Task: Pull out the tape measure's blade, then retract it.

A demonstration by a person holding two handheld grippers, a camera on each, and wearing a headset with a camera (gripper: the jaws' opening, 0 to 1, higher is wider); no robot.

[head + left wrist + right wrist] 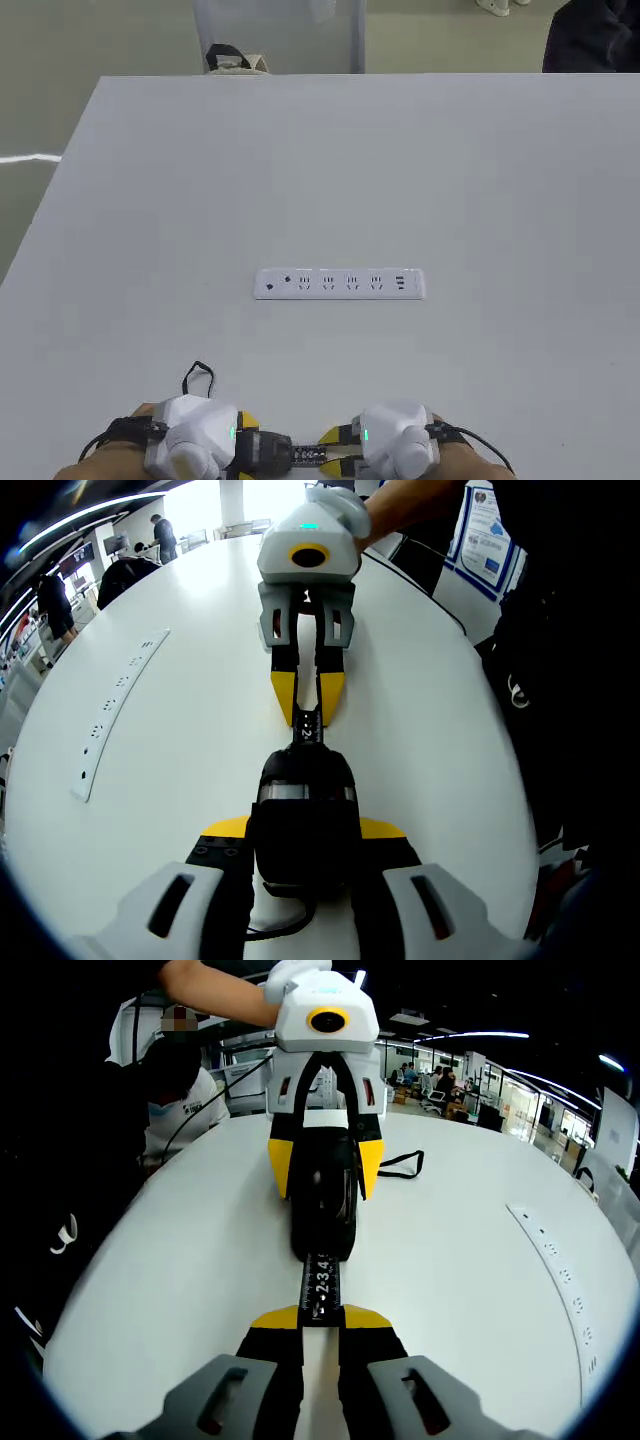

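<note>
Your left gripper [305, 827] is clamped on the black tape measure case [305, 780], low over the white table [400, 180] close to you. Your right gripper [322, 1318] pinches the blade [322, 1285], which is a short length out. Draw straight along the blade line with the case level and untwisted.

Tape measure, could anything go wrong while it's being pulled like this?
The right tongs pinch the thin blade, with only a short bit out. If it slips free, it could snap back into the tape measure. The left tongs squeeze the tape measure from the sides, so a hard pull might twist or tug it loose. The strap lies loose on the table and could perhaps snag.
</note>
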